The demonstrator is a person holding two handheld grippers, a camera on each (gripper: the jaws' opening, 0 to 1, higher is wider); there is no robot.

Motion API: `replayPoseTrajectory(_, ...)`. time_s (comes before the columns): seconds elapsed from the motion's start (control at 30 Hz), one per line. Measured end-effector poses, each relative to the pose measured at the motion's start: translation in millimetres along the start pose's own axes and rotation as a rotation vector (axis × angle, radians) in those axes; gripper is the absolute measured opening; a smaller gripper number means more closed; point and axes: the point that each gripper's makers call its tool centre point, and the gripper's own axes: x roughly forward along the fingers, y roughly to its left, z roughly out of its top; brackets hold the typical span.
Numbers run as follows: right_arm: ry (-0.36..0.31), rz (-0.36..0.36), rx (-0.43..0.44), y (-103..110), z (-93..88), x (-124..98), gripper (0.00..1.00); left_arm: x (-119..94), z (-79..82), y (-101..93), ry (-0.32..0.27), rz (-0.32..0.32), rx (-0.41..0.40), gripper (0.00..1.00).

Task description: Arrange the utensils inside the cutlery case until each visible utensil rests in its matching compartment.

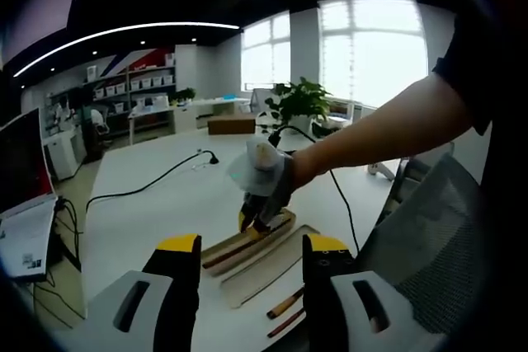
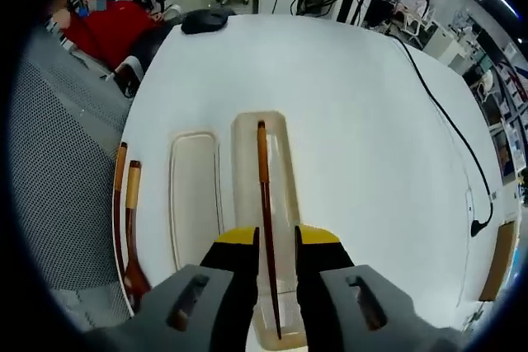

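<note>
The long beige cutlery case (image 2: 280, 162) lies on the white table (image 2: 363, 138). A chopstick (image 2: 264, 204) with a wooden top and dark shaft lies along its compartment. My right gripper (image 2: 276, 241) is open, its yellow-tipped jaws on either side of the chopstick with gaps. Left of the case lies a second, empty beige tray (image 2: 194, 204). A wooden-handled spoon (image 2: 132, 220) and another chopstick (image 2: 118, 195) rest by the table edge. In the left gripper view, my left gripper (image 1: 253, 249) hangs open above the table, short of the case (image 1: 235, 251). There a gloved hand holds the right gripper (image 1: 254, 222) down on the case.
A black cable (image 2: 450, 113) runs across the table's far side, near a wooden box (image 2: 499, 261). A grey mesh chair (image 2: 58, 171) stands close to the table edge by the utensils. A dark rounded object (image 2: 206, 21) sits at the far end. A potted plant (image 1: 301, 105) stands beyond.
</note>
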Motion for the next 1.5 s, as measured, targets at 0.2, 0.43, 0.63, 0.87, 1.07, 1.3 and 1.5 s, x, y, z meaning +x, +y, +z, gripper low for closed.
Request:
replayPoseTrajectory(0.2, -0.067, -0.054, 0.017, -7, 17.4, -17, 0.15, 0, 1.6, -1.5, -0.004, -0.001, 0.01, 0.49)
replayPoseTrajectory(0.43, -0.12, -0.116, 0.029, -14, 26.8, -44, 0.16, 0, 3.4, -4.5, -0.008, -0.009, 0.016, 0.46)
replayPoseTrajectory(0.63, -0.14, -0.157, 0.038, -18, 23.5, -67, 0.17, 1, 3.7, -6.6, -0.006, -0.017, 0.024, 0.48)
replayPoseTrajectory(0.87, -0.137, -0.196, 0.063, -17, 7.6, -84, 0.19, 2, 2.2, -11.6, 0.007, -0.037, 0.037, 0.48)
replayPoseTrajectory(1.07, -0.144, -0.217, 0.065, -5, -0.7, -98, 0.2, 4, -1.2, -14.8, 0.025, -0.053, 0.039, 0.49)
replayPoseTrajectory(1.3, -0.154, -0.24, 0.076, 10, -9.3, -112, 0.2, 4, -2.2, -15.1, 0.028, -0.05, 0.044, 0.48)
replayPoseTrajectory(1.5, -0.225, -0.262, 0.123, 24, -1.2, -128, 0.2, 5, -2.6, -21.9, 0.043, -0.064, 0.088, 0.48)
